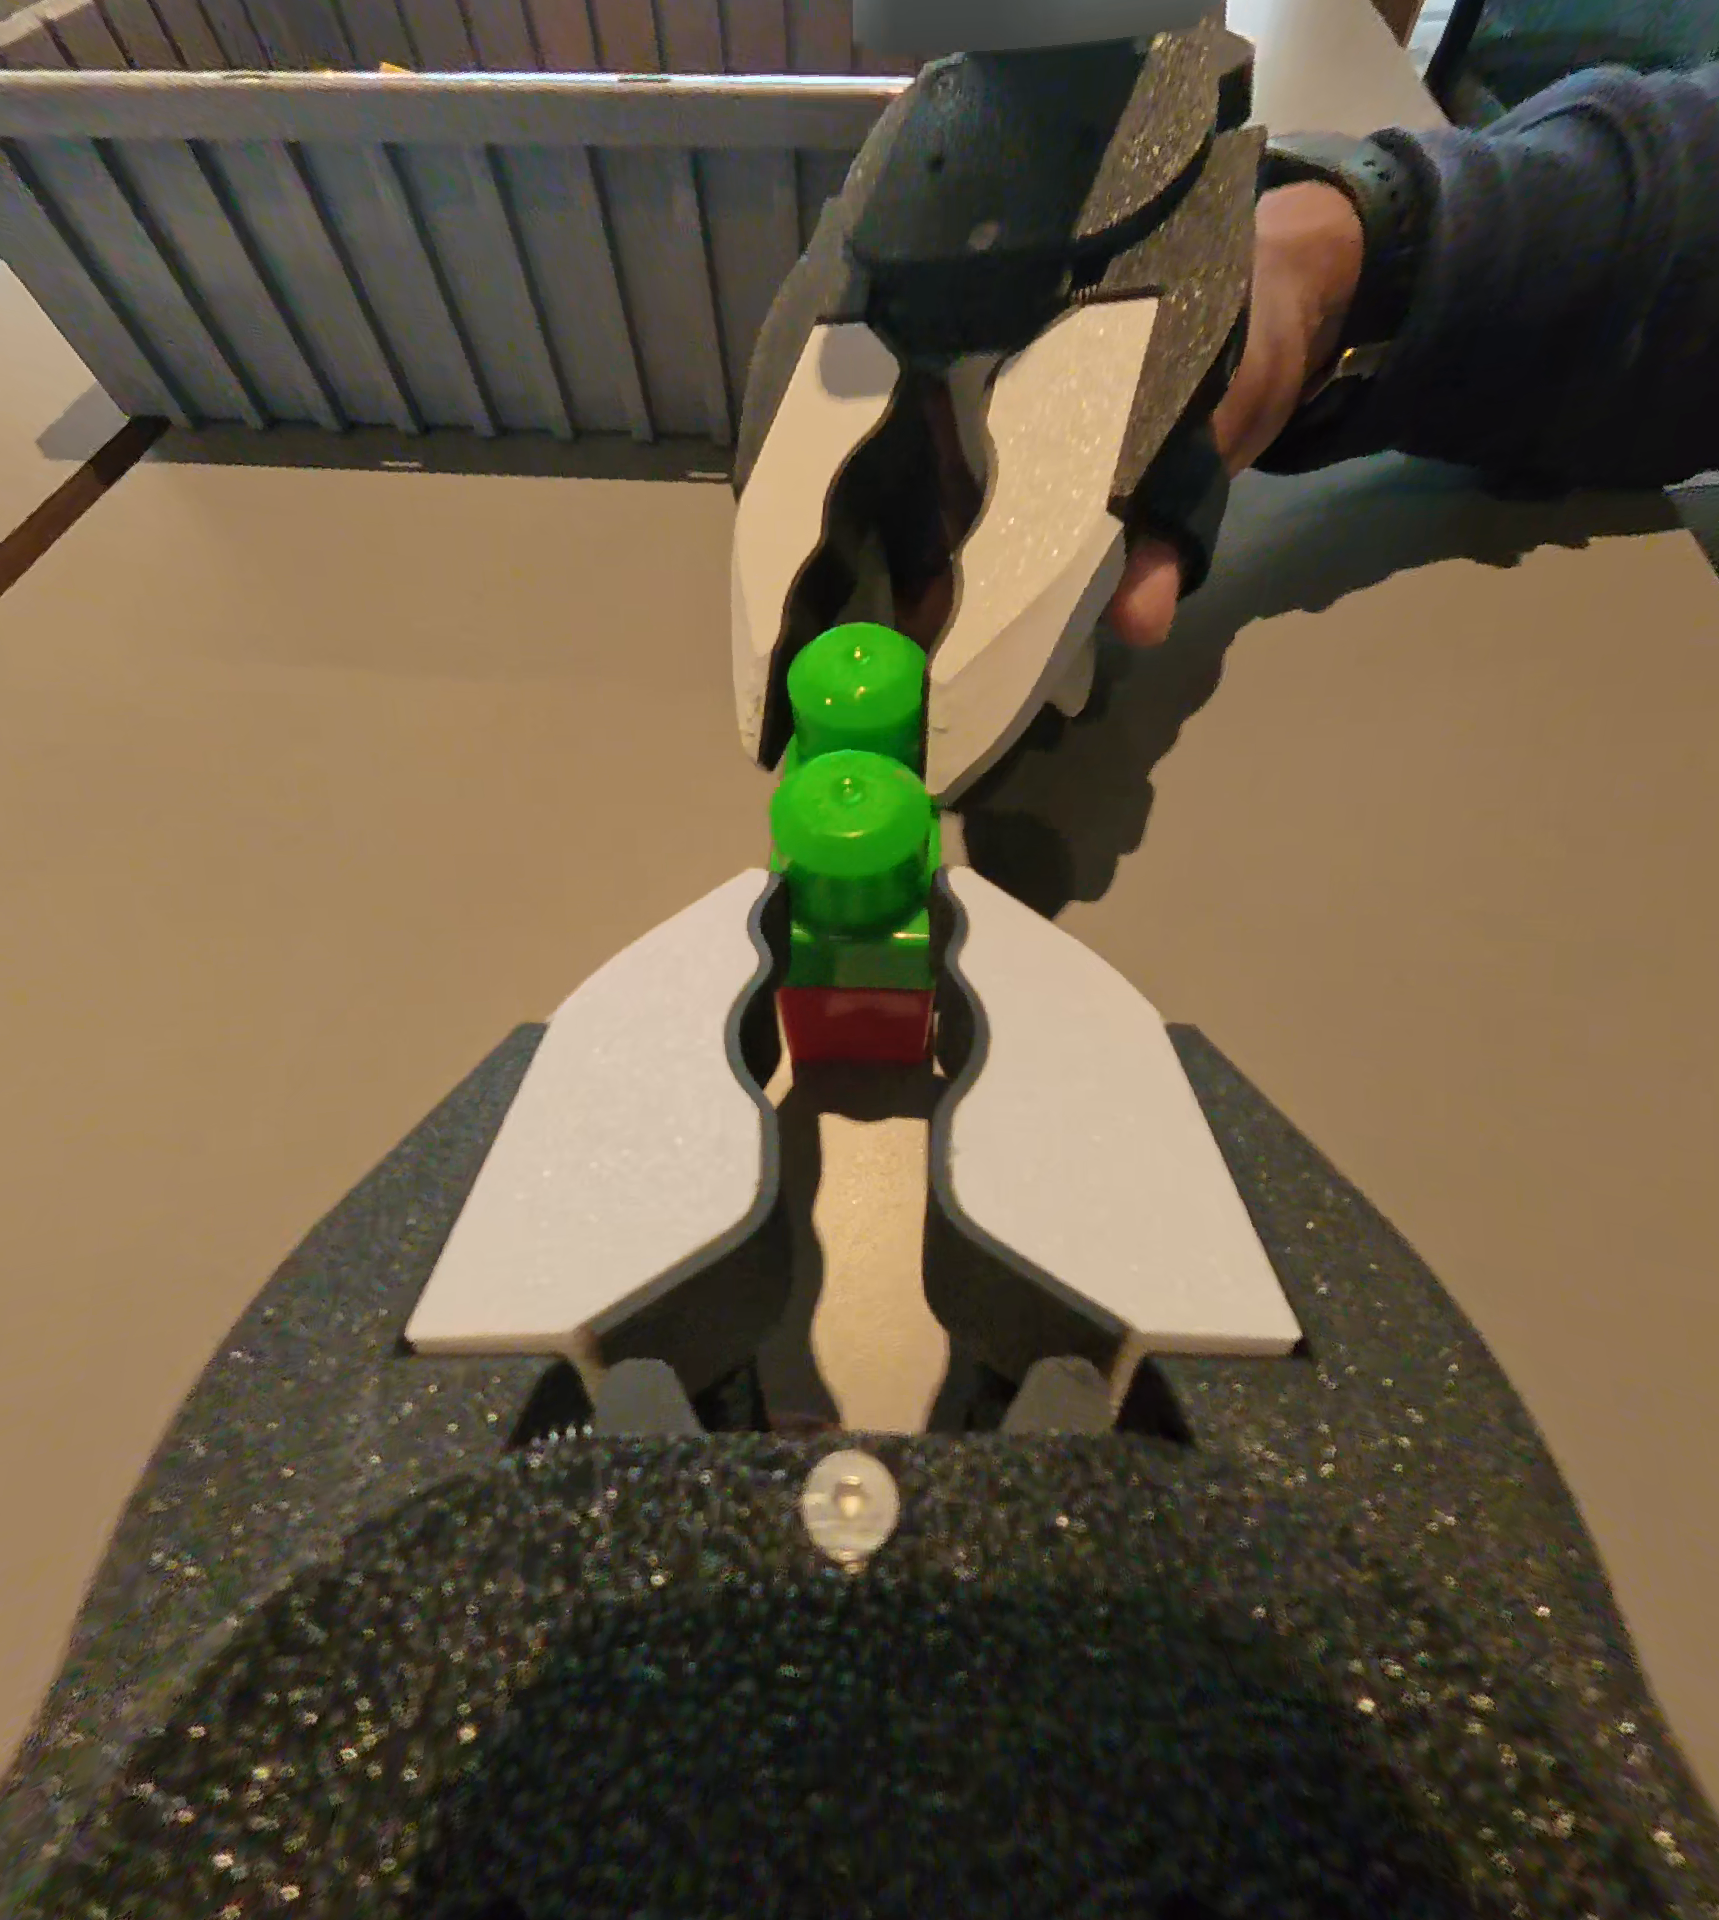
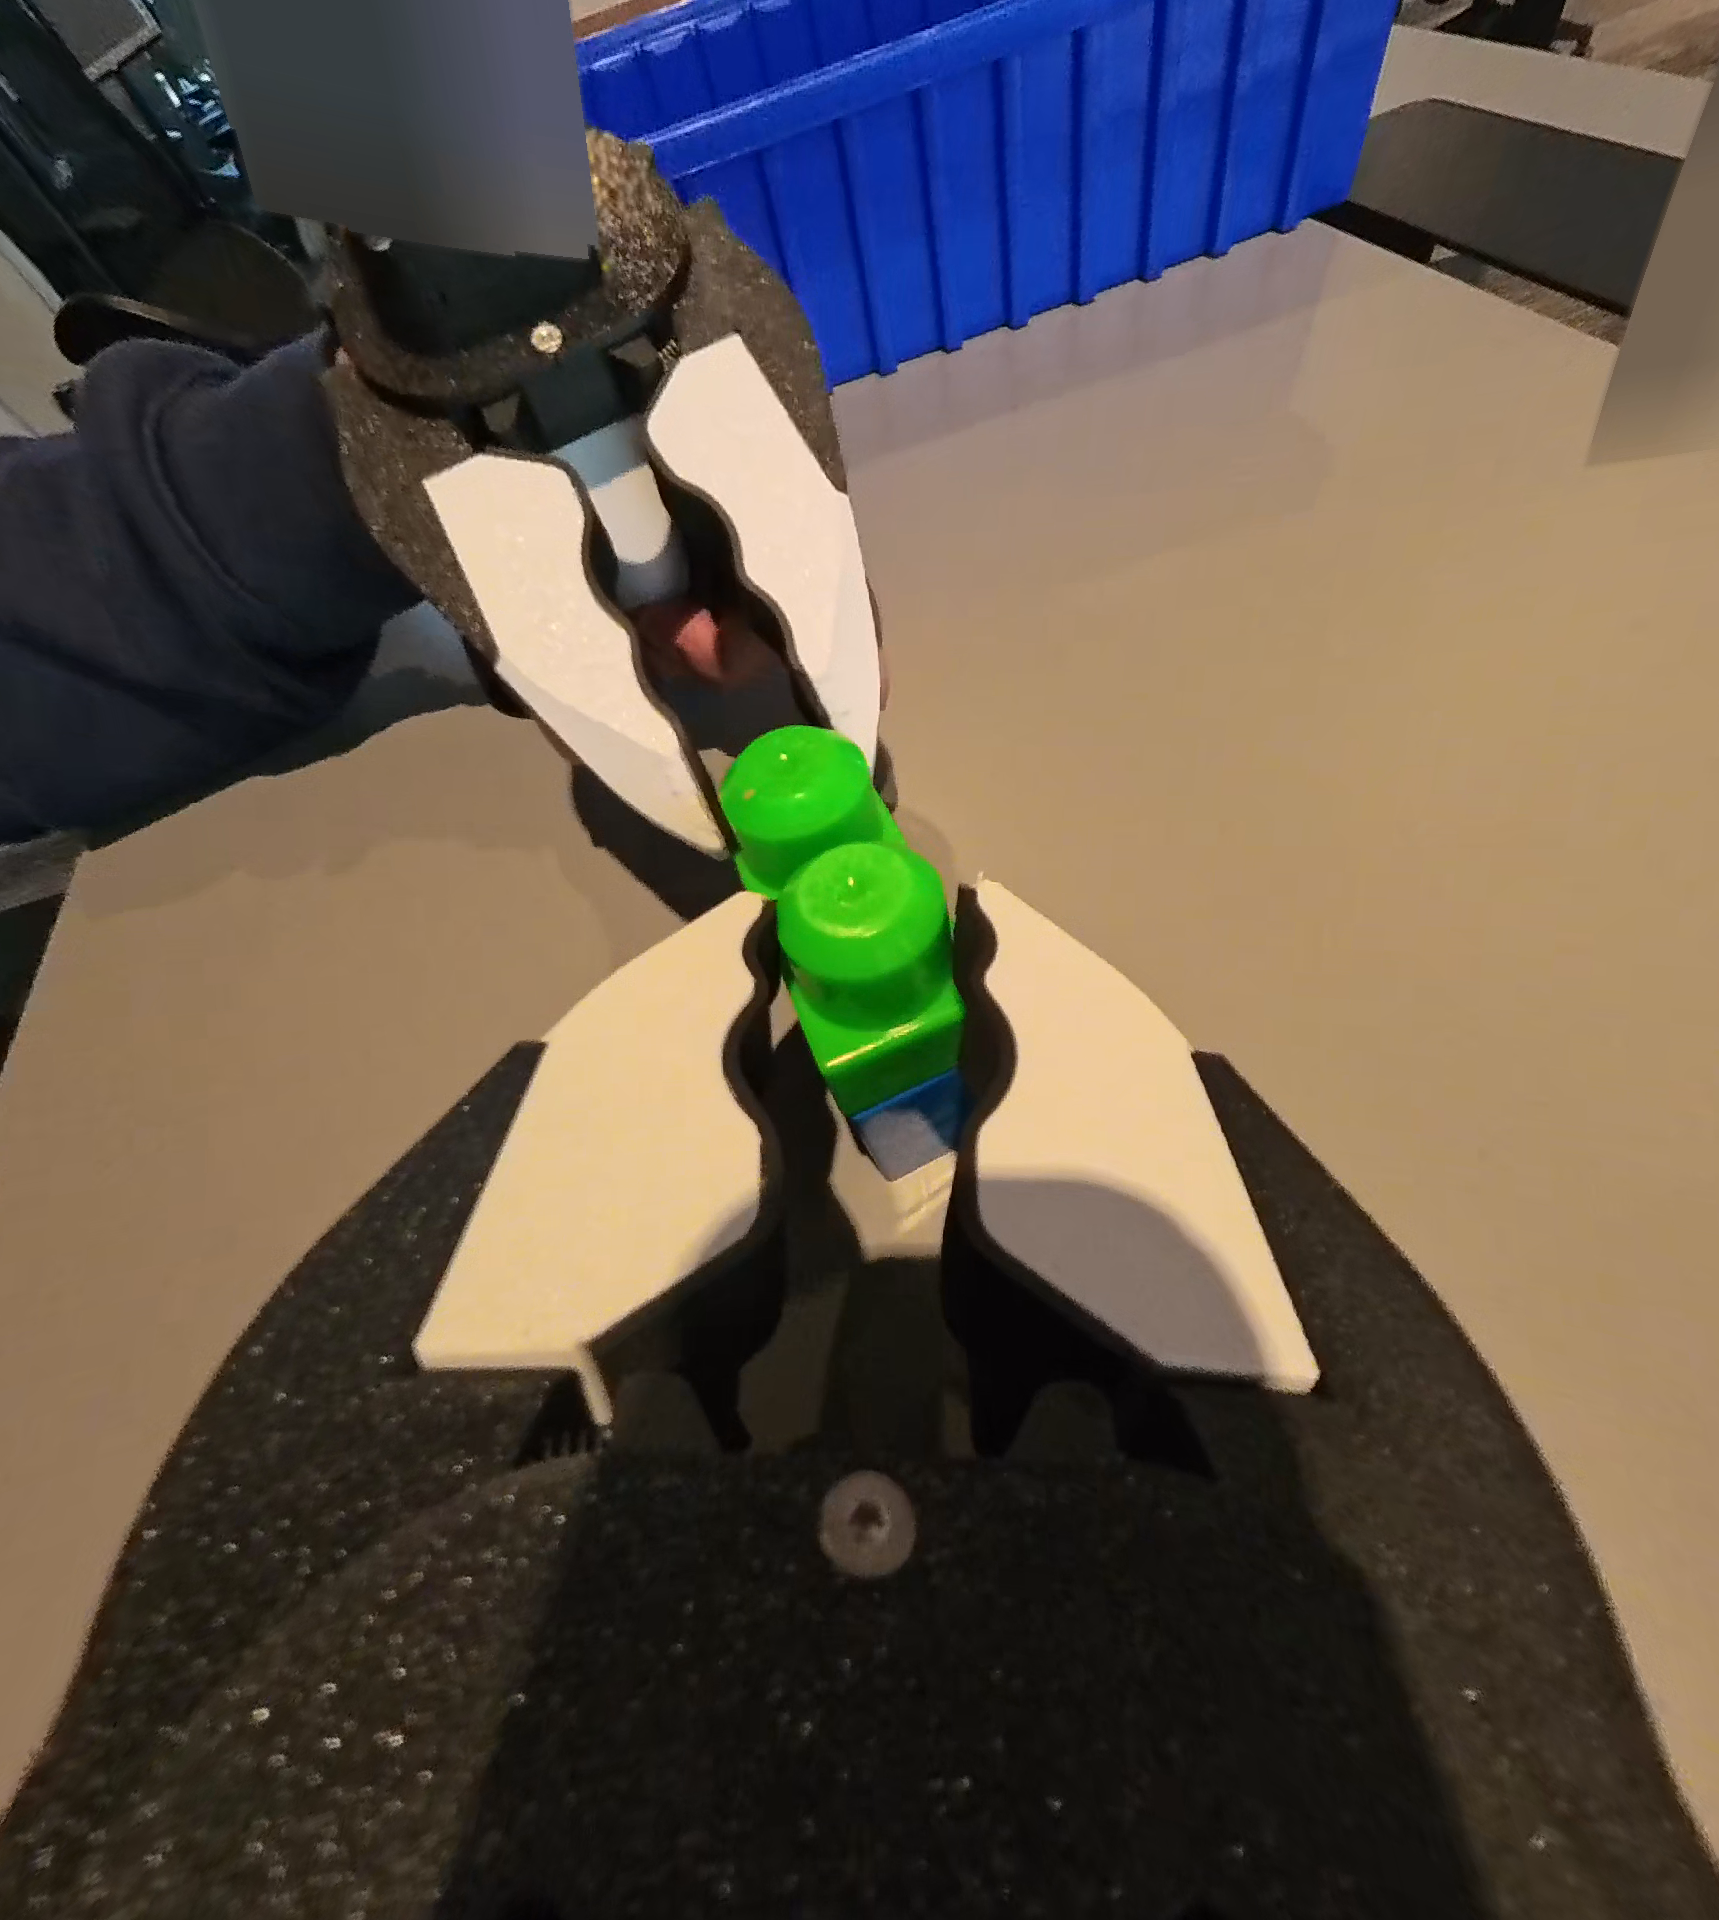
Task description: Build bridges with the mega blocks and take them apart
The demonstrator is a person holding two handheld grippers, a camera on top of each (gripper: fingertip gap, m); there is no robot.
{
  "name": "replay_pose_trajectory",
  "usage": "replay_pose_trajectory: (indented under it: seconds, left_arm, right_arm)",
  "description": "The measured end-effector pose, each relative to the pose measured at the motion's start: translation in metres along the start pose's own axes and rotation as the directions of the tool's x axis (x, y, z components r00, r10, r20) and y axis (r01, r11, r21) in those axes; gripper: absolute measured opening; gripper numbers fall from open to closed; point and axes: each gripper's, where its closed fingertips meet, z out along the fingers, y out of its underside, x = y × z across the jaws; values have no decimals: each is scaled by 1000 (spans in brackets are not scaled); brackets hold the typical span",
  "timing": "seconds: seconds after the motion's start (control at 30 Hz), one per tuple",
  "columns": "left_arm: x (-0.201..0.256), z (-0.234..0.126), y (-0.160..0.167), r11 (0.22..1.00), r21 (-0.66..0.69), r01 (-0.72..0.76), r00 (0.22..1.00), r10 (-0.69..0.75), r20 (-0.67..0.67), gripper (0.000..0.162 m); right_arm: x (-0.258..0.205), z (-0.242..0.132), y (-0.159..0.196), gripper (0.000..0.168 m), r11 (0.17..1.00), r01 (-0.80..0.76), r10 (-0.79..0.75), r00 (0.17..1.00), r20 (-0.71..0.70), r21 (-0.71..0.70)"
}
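Bright green block [image 1: 860, 831] tops a red block [image 1: 855, 1023] and a blue block [image 2: 912, 1127]. Each claw has white fingers [image 1: 647, 1122] on speckled black bodies. Tan table [image 1: 315, 831]; beyond the claw a blue ribbed bin [image 2: 1021, 177].

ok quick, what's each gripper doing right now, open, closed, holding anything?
Left gripper: closed on the green block, at its end over the red block.
Right gripper: closed on the same green block, at its other end.
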Motion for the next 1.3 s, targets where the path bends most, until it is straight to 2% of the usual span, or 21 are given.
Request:
replay_pose_trajectory:
  seconds: [0.3, 0.57, 0.7, 0.8, 1.3]
  left_arm:
    - [0, 1, -1, 1000, 25, 6, 1000, -7, 19, 26]
    - [7, -1, -2, 998, 65, -2, 1000, 4, -23, 25]
    - [8, -1, -1, 997, 75, 7, 999, -4, -36, 24]
    - [8, -2, -1, 998, 68, 2, 999, 1, -34, 24]
    - [4, 1, 1, 998, 15, -66, 998, 65, 27, 27]
  right_arm:
    - [0, 1, -1, 34, 1000, 4, -4, 1000, -20, 12]
    - [-3, -13, -4, 34, 986, 143, -138, 989, -61, 84]
    - [1, -22, 0, 34, 989, 127, -125, 991, -38, 78]
    - [-1, -21, 2, 30, 991, 121, -121, 993, -17, 64]
    - [-2, -16, 7, 33, 998, 60, -60, 998, -16, 8]
